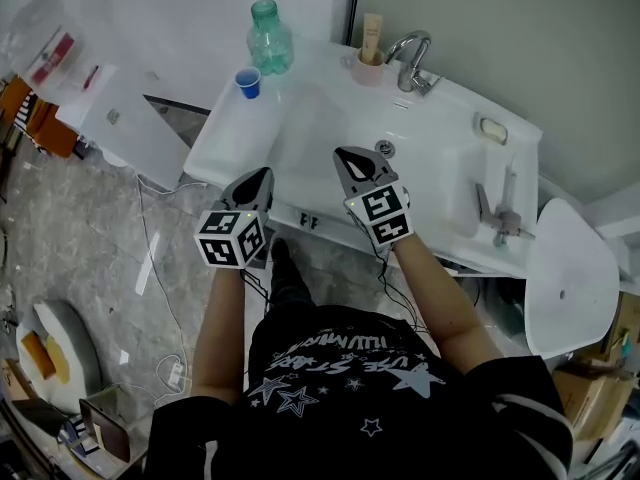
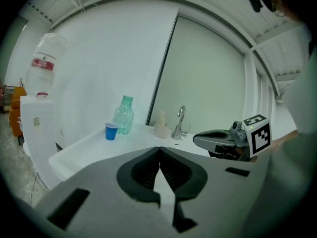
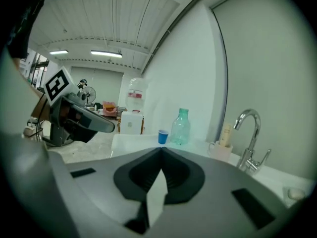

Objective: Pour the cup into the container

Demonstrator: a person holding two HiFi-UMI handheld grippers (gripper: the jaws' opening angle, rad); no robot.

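Note:
A small blue cup (image 1: 247, 82) stands on the white counter's far left corner, next to a green plastic bottle (image 1: 270, 38). Both also show in the left gripper view, cup (image 2: 111, 131) and bottle (image 2: 124, 115), and in the right gripper view, cup (image 3: 163, 137) and bottle (image 3: 181, 128). My left gripper (image 1: 265, 174) hovers at the counter's near edge, shut and empty (image 2: 159, 148). My right gripper (image 1: 341, 153) hangs over the sink basin (image 1: 318, 128), also shut with nothing in it (image 3: 161, 149). Both point toward the wall, well short of the cup.
A chrome faucet (image 1: 410, 60) and a pink cup holding a tube (image 1: 368, 66) stand at the back of the sink. A soap dish (image 1: 491, 128) lies to the right. A water dispenser (image 2: 37, 118) stands left of the counter. Cables trail over the floor (image 1: 160, 278).

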